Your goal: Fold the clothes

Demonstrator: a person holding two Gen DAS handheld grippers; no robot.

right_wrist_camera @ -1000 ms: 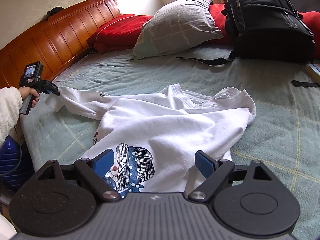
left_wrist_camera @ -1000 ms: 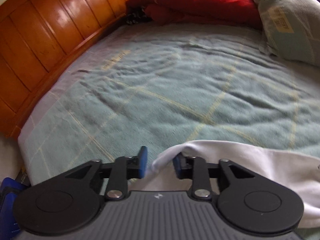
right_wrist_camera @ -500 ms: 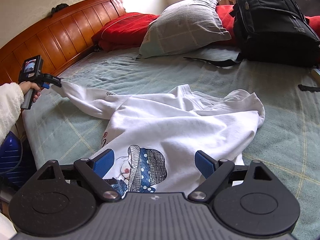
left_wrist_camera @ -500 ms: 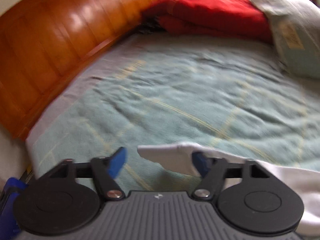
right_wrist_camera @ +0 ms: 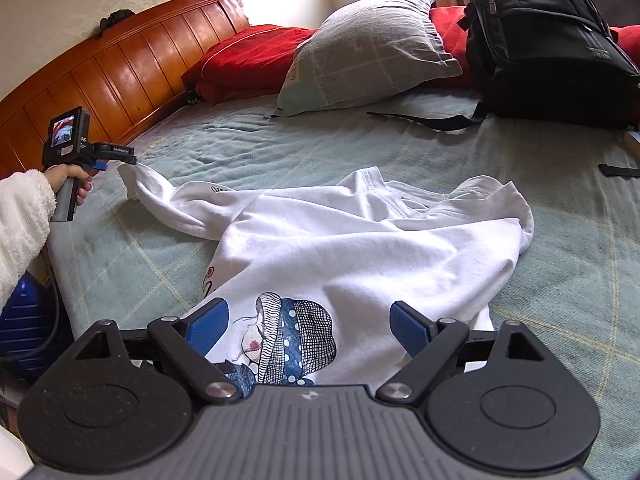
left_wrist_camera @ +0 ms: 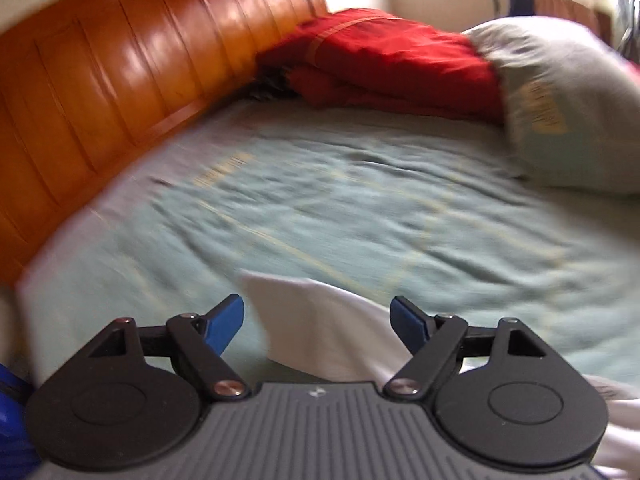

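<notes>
My left claw: the black two-finger gripper with blue pads (left_wrist_camera: 318,318) stands with its jaws wide apart, gripping nothing; in the right wrist view it sits at the bed's left edge (right_wrist_camera: 116,158), held by my hand (right_wrist_camera: 68,182) in a fluffy white sleeve (right_wrist_camera: 22,220).
Between my left fingers: the end of a white cotton T-shirt sleeve (left_wrist_camera: 316,320) lies loose on the bed, touching neither pad as far as I can tell; this view is blurred.
My right claw: the matching black gripper with blue pads (right_wrist_camera: 308,324) is also spread open, low over the shirt's hem, with the cloth between and under the pads and not pinched.
The shirt: the white T-shirt with a blue-and-black printed figure (right_wrist_camera: 360,248) lies crumpled mid-bed, print nearest my right claw, one sleeve stretched out toward my left claw, collar toward the pillows.
The bed: a pale green blanket with thin yellow check lines (right_wrist_camera: 560,300) covers it, wrinkled.
Beyond: a glossy orange wooden headboard (left_wrist_camera: 120,80) runs along the left; a folded red quilt (left_wrist_camera: 384,64) and a grey-green pillow (right_wrist_camera: 368,48) sit at the far end.
Far right: a black fabric backpack (right_wrist_camera: 544,40) stands on the blanket beside the pillow, its strap trailing.
</notes>
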